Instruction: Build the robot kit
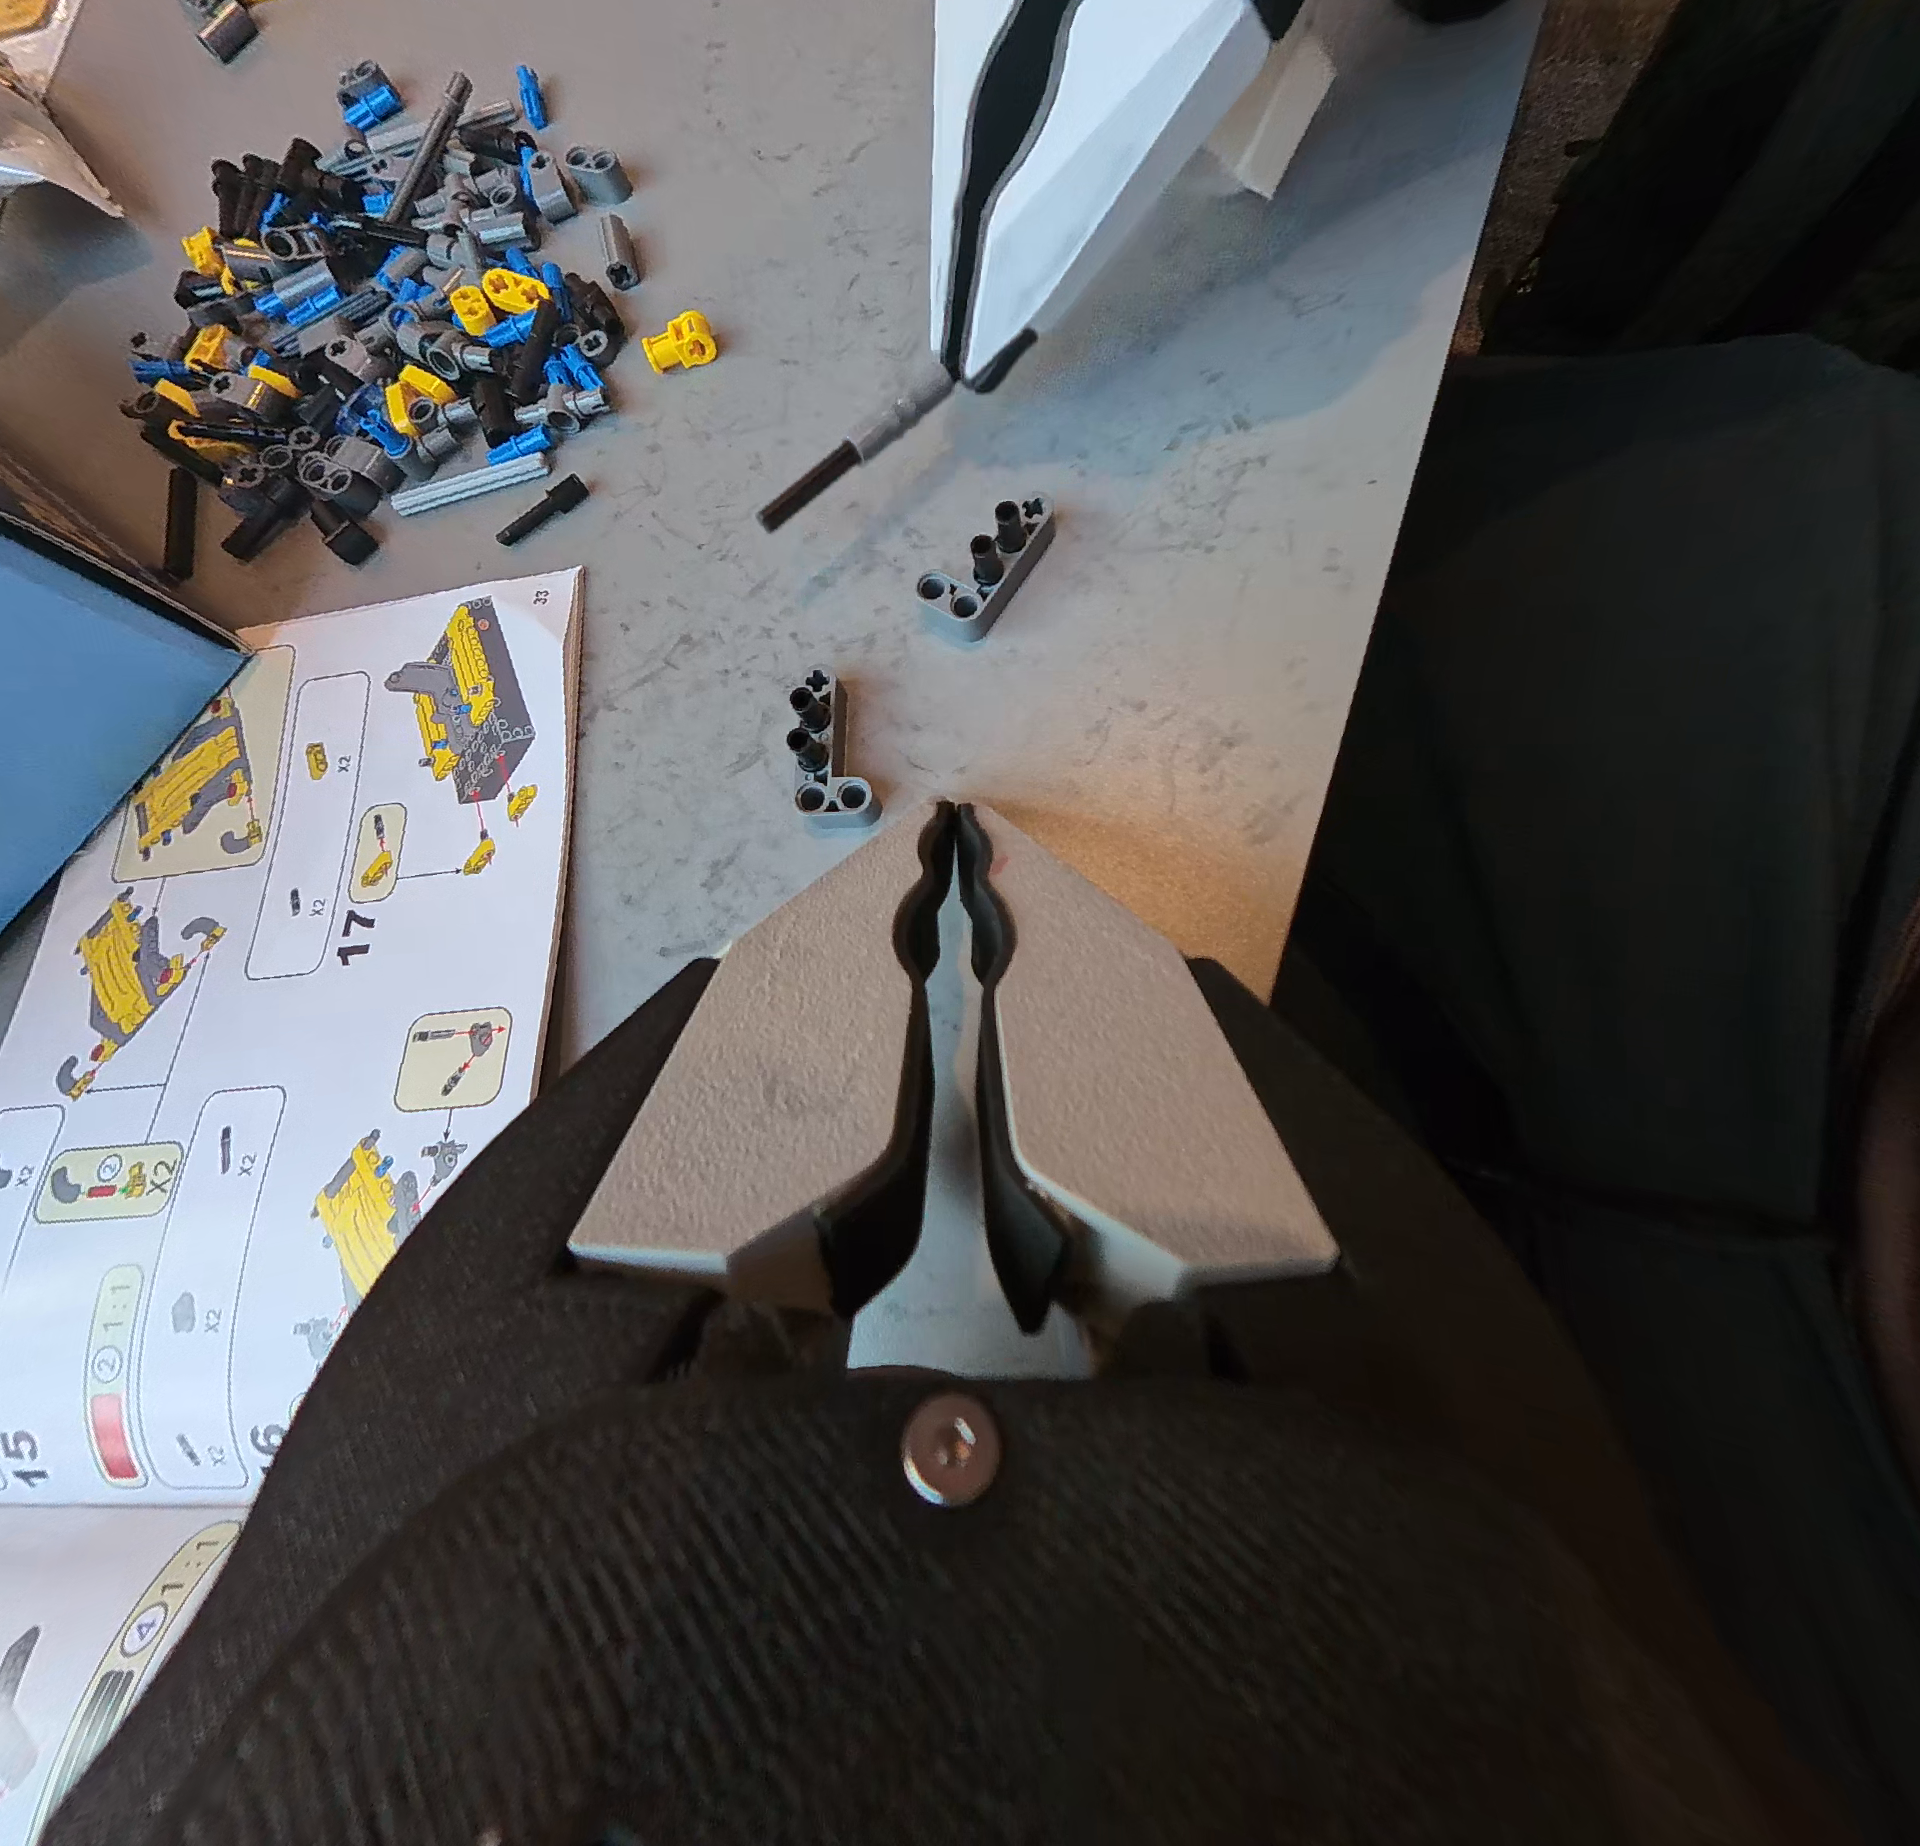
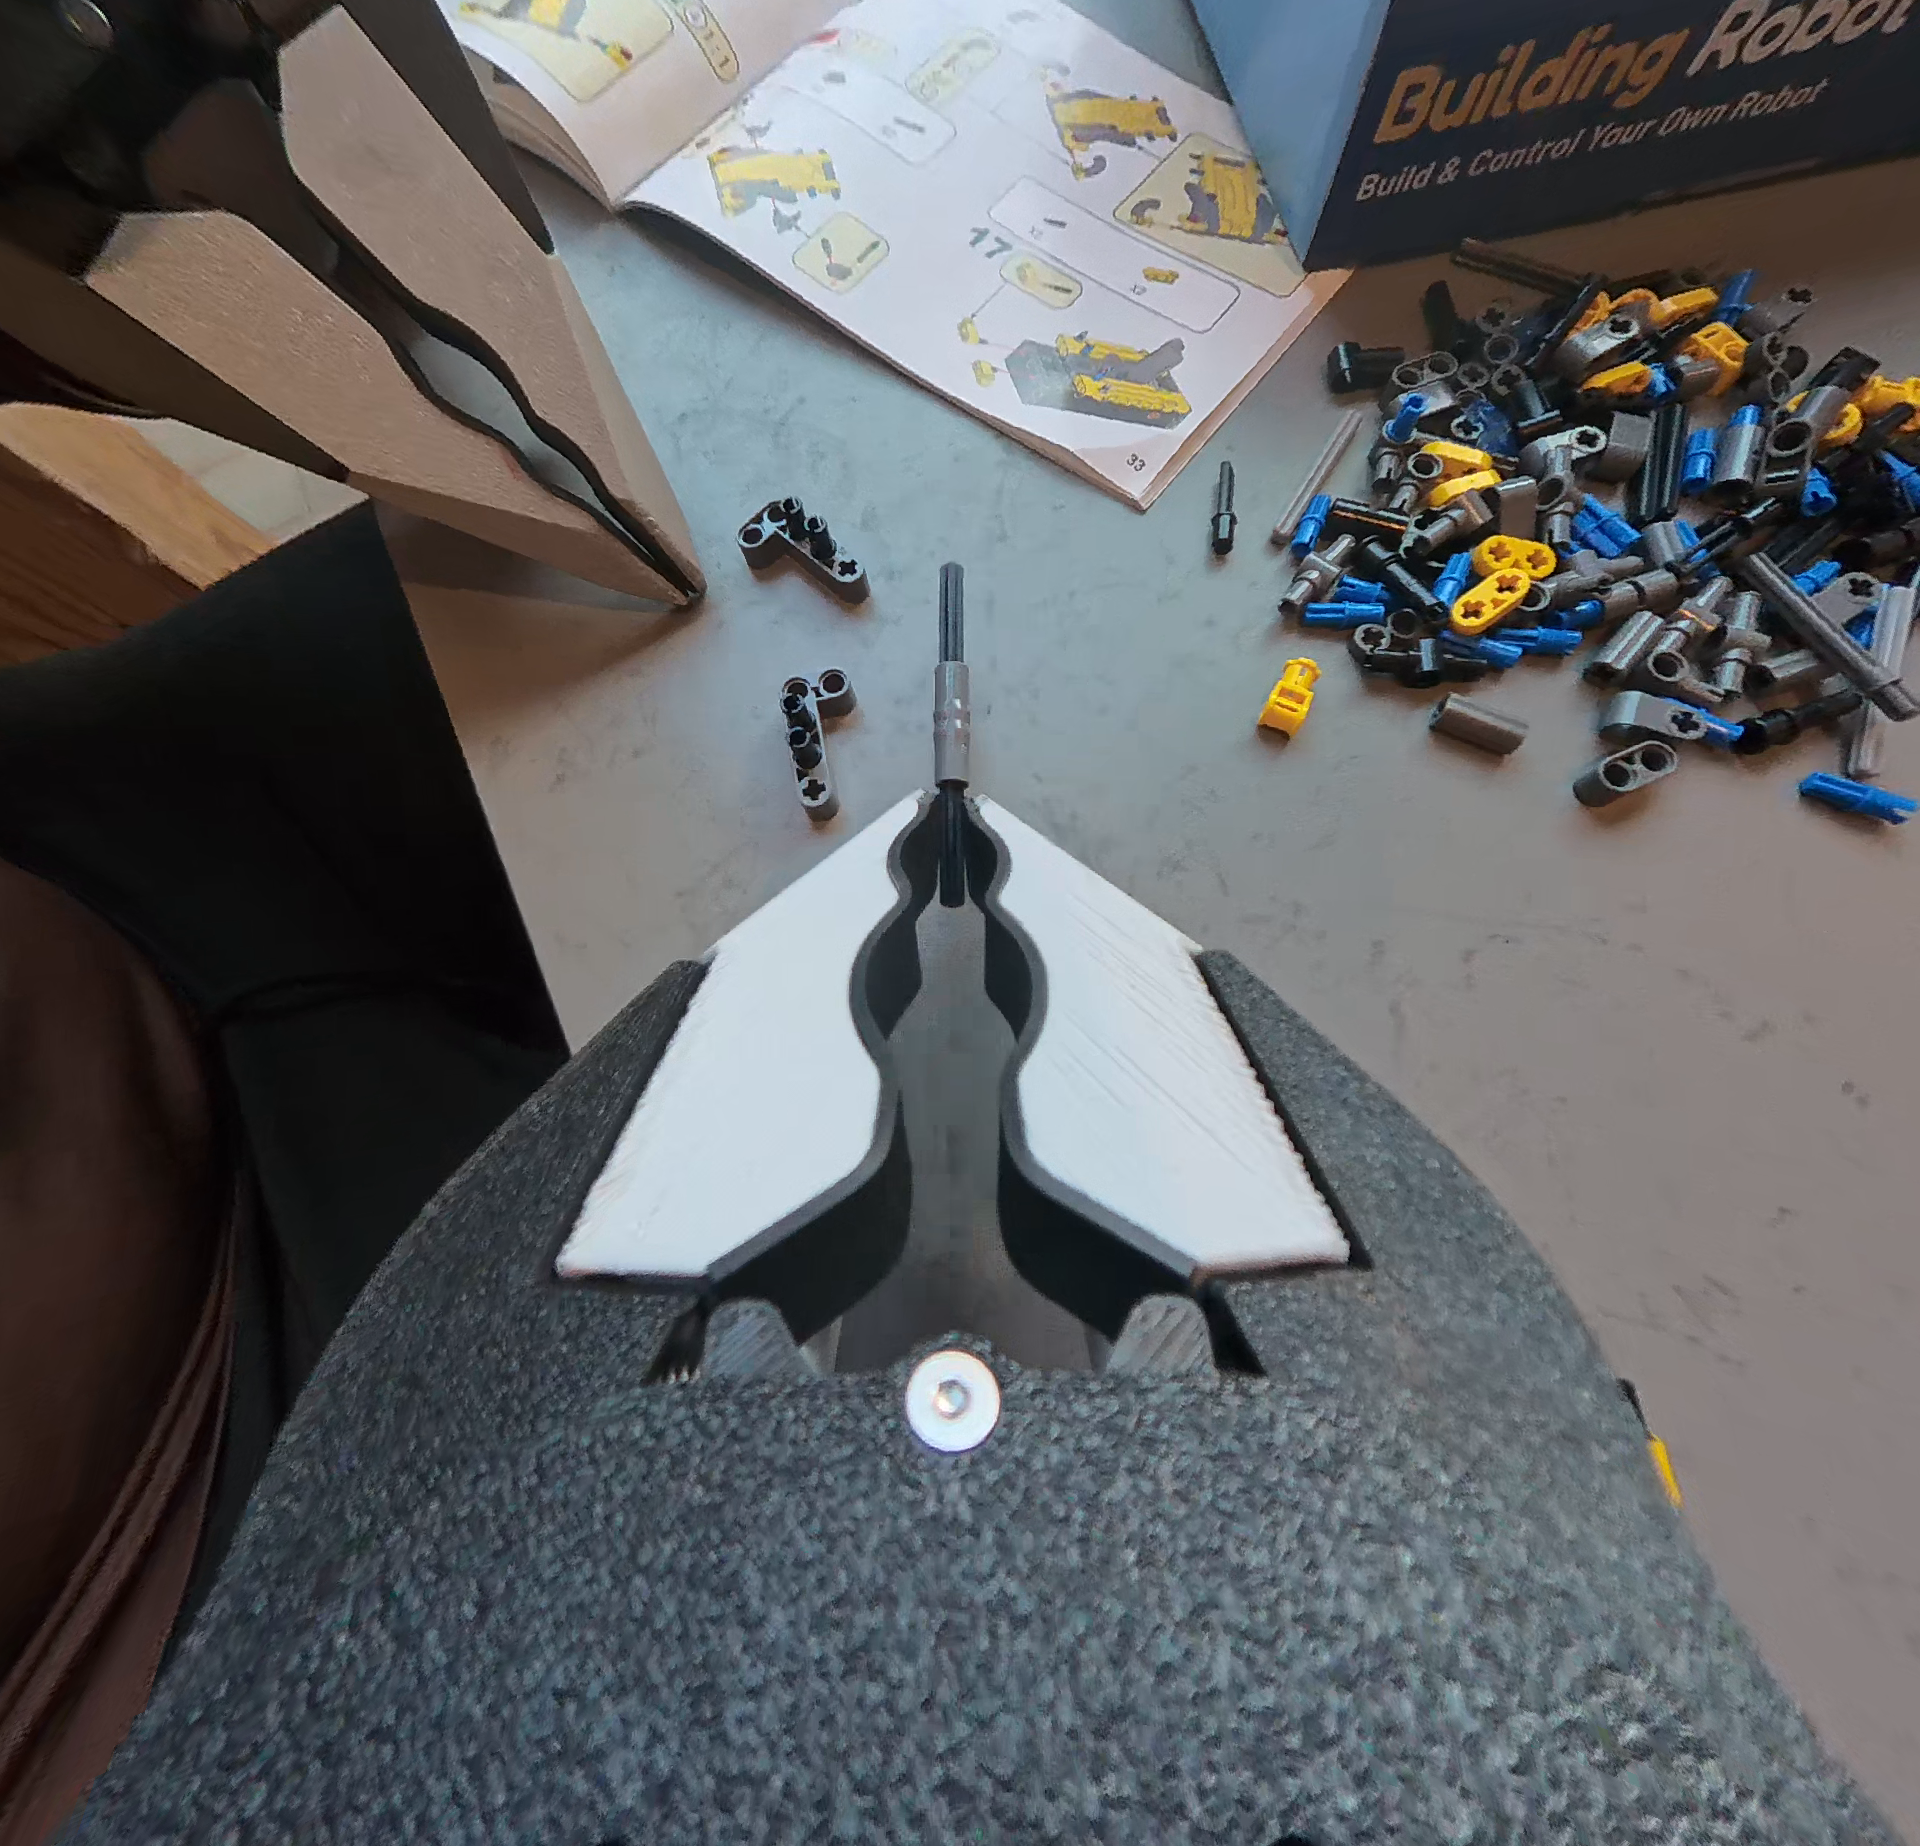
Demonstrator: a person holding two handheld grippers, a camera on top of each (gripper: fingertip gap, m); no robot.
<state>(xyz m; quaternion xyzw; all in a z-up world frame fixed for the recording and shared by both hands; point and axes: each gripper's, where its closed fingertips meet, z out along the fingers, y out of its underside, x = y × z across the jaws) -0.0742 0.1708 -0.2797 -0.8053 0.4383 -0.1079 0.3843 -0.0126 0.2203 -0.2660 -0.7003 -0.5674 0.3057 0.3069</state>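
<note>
Axle [image 2: 951, 695] pinched between right gripper [image 2: 951, 809] fingertips

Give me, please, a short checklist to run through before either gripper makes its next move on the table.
1. Right gripper grips the black axle with grey sleeve: ok, shut on its near end.
2. Axle aligned with the fingers: ok, pointing straight ahead.
3. Left gripper empty: ok, shut on nothing.
4. Two grey L-shaped beams with black pins separate: ok, lying apart on the table.
5. Grippers apart: ok.
6. Axle off the table: cannot tell.
</note>
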